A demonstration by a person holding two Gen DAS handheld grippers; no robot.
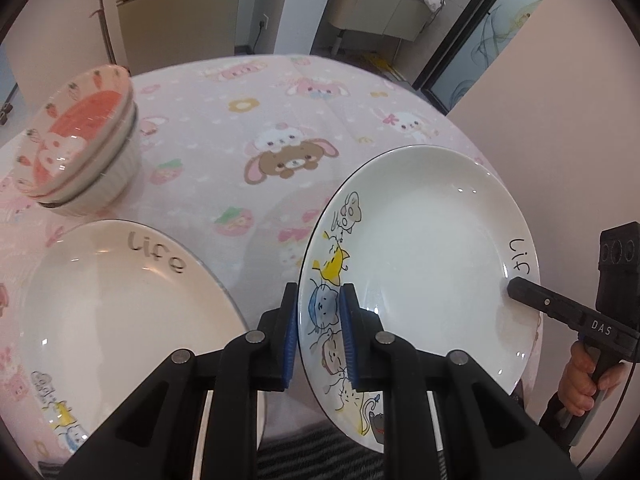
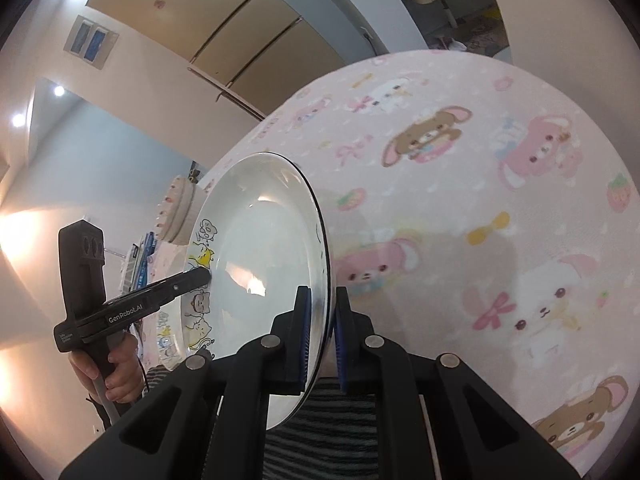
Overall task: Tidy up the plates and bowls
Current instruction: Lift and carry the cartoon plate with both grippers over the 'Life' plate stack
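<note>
A white plate (image 1: 424, 256) with cartoon cats and the word "Life" is held tilted above the table by both grippers. My left gripper (image 1: 318, 312) is shut on its cat-printed rim. My right gripper (image 2: 320, 316) is shut on the opposite rim of the same plate (image 2: 264, 248), and its finger shows in the left wrist view (image 1: 532, 296). A second matching plate (image 1: 120, 308) lies flat on the table at the left. A stack of bowls (image 1: 84, 140), the top one with a pink strawberry pattern, stands at the far left.
The round table (image 1: 248, 128) has a pink cloth with bunnies and bears (image 2: 500, 220). A fridge (image 1: 176, 8) and a cabinet (image 1: 380, 4) stand beyond the table's far edge. A pink wall (image 1: 560, 100) is at the right.
</note>
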